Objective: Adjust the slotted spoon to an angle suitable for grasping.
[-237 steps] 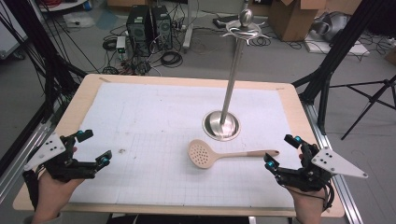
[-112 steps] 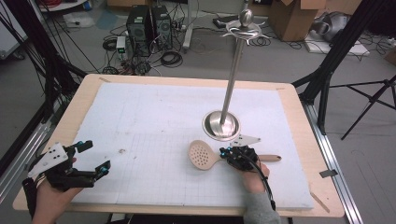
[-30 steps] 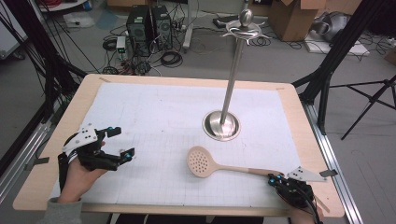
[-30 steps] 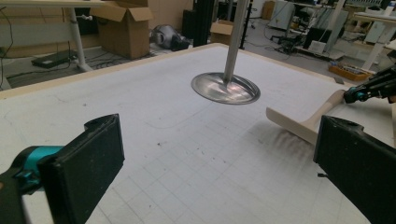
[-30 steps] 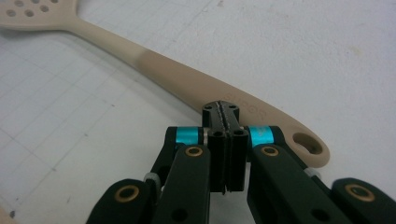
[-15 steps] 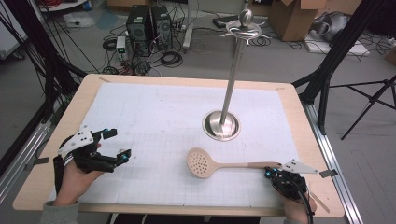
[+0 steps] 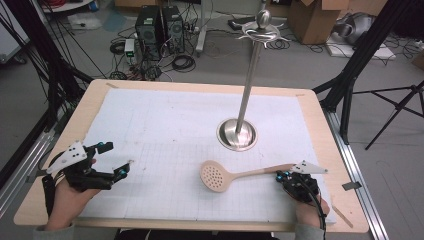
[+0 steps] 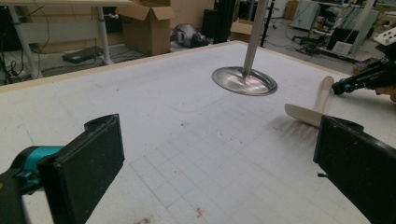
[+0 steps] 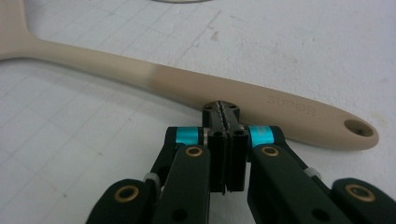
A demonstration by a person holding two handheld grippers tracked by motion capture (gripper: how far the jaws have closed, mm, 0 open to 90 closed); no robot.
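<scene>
Skimmer [image 7: 220,176] flat on the tabletop [image 7: 165,130], just in front of the stand's round base [image 7: 237,134].
Right tongs [image 7: 280,175] closed tight, empty, tips right against the beige handle near its end; left tongs [image 7: 116,160] gape wide open, well apart at the left.

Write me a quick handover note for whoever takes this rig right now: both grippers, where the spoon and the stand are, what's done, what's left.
Right gripper: jaws shut with nothing between them, tips against the handle of the slotted spoon near its end.
Left gripper: open, empty, over the mat on the left, far from the spoon.
Spoon: lying flat on the mat, perforated head toward the middle, handle pointing right.
Stand: upright behind the spoon, its top hooks bare.
Done: nothing is gripped or lifted.
Left, probably: grasp the spoon and hang it by the hole in its handle on the stand.
</scene>
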